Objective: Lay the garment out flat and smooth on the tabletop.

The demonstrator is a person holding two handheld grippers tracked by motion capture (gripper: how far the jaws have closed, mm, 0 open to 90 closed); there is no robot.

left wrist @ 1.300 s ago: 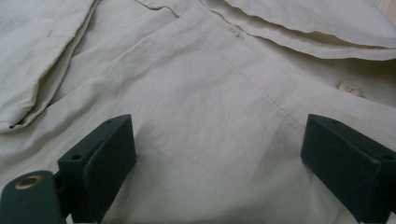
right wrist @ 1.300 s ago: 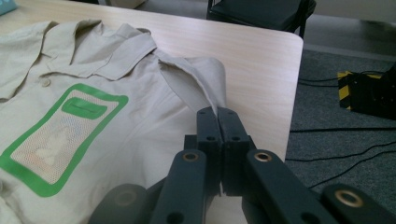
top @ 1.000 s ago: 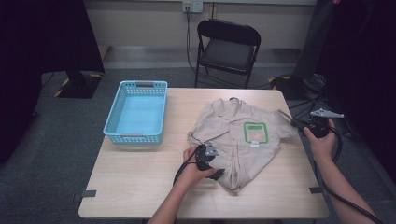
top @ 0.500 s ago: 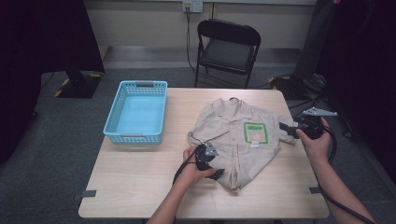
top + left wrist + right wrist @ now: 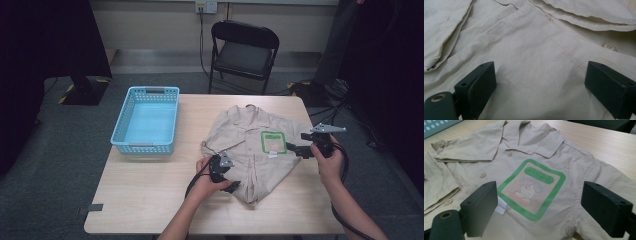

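Since the earlier frame, right gripper (image 5: 295, 148) has been carried left over the shirt (image 5: 250, 145), jaws just opened wide, nothing between. Left gripper (image 5: 231, 186) is spread wide, resting on shirt, table centre-right.

No words or numbers can be read; the shirt (image 5: 529, 170) pocket patch (image 5: 531, 185) bears only a picture.

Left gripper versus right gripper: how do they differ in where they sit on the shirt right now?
The left gripper rests low on the shirt near its button placket and hem, while the right gripper sits at the shirt's outer edge beside the green-bordered pocket. The left gripper's jaws lie down against the cloth; the right gripper's jaws, which have just been opening, stand above it, nothing between them. Both are open.
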